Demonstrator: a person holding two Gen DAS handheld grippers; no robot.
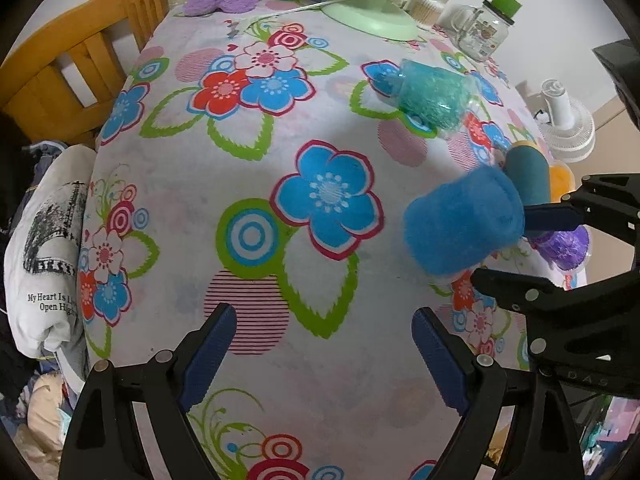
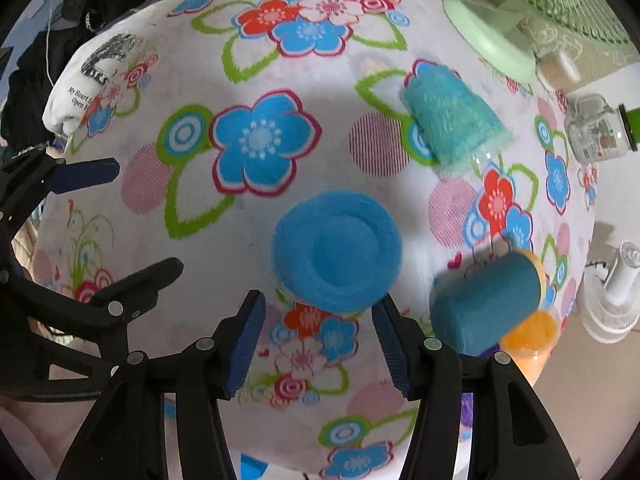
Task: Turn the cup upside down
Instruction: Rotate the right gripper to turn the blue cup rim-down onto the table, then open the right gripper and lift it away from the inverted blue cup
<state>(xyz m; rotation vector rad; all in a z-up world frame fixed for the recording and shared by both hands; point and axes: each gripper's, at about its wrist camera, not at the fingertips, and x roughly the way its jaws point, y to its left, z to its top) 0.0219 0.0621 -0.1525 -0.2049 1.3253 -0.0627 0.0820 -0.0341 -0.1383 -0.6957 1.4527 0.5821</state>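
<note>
A fuzzy blue cup (image 2: 337, 251) stands with its flat base up on the flowered tablecloth (image 2: 260, 208), just ahead of my right gripper (image 2: 318, 312). The right jaws are open and straddle its near side without touching. In the left wrist view the same blue cup (image 1: 464, 224) sits at the right between the right gripper's fingers (image 1: 552, 218). My left gripper (image 1: 324, 332) is open and empty over the cloth (image 1: 248, 168), left of the cup. It shows at the left edge of the right wrist view (image 2: 120, 216).
A teal fuzzy cup (image 2: 454, 120) stands base up farther back. A dark teal cup (image 2: 486, 308) lies over an orange one (image 2: 530, 334) at the right edge, with a purple one (image 1: 564, 246) nearby. A green fan (image 1: 372, 20), a glass jar (image 1: 482, 30) and a wooden chair (image 1: 72, 64) stand behind.
</note>
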